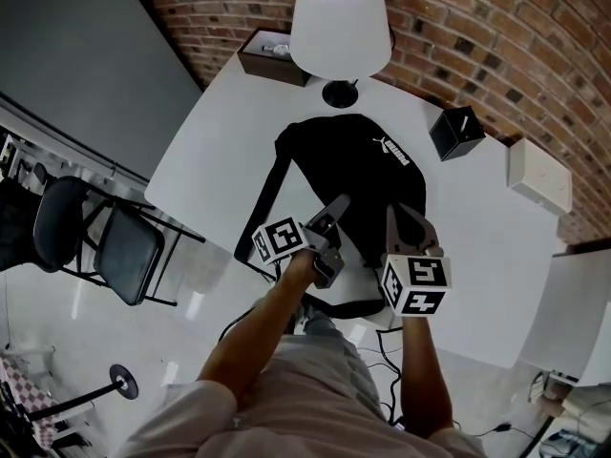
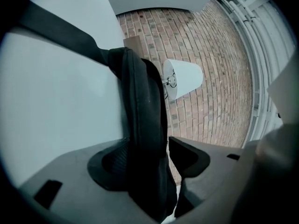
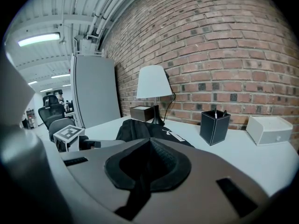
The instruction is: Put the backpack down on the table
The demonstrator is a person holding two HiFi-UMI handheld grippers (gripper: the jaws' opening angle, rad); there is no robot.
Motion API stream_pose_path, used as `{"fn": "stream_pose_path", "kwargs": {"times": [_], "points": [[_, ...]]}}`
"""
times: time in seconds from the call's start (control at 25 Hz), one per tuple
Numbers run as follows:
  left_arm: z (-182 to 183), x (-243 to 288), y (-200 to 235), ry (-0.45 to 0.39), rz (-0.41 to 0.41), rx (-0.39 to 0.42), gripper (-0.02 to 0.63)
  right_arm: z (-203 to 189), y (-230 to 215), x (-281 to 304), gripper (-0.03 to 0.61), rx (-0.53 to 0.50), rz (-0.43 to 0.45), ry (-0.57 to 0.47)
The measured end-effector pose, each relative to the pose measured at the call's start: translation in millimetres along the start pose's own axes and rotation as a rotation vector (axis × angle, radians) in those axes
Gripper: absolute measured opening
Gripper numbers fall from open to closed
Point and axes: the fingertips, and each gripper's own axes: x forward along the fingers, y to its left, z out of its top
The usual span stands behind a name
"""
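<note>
1. Head view, leftmost: the left tool is on the side of the backpack away from the lamp. The left gripper view shows its jaws spread wide and released, but a fold of black fabric lies between them, against one pad. If the tool is drawn back at an angle, that fold could catch and drag the bag along.
2. The backpack lies flat on the counter, its top just short of the lamp's base. Its far end and a loose strap reach the counter edge farthest from the lamp. A tug that way might slide the strap, then the bag, over the edge. A push the other way could nudge the lamp's base.
3. The right tool is on the same far end of the bag. Its jaws are clenched on a thin black strip of the backpack. Pulling away before letting go would likely lift or shift the bag.
4. The black box with pens stands right of the lamp, near the bag, and a wide withdrawal could knock it.
</note>
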Motion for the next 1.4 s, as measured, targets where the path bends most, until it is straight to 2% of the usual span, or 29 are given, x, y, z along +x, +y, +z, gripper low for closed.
{"fn": "stream_pose_path", "kwargs": {"times": [0.28,0.48,0.88,1.16,1.32,1.4], "points": [[5,-20,-7,-0.001,-0.004,0.004,0.245,2,14,-6,0.003,0.005,-0.013,-0.003],[4,-34,-14,0.04,-0.015,0.023,0.244,5,28,-14,0.003,0.022,-0.043,-0.01],[0,-62,-59,0.132,-0.073,0.131,0.221,20,64,-38,0.003,0.027,-0.119,-0.046],[-3,-80,-99,0.218,-0.08,0.321,0.204,31,86,-59,0.003,0.03,-0.166,-0.079],[-1,-93,-112,0.251,-0.053,0.471,0.122,35,100,-71,0.002,0.041,-0.183,-0.096],[-3,-99,-120,0.265,-0.061,0.527,0.106,37,105,-77,0.002,0.043,-0.193,-0.104]]}}
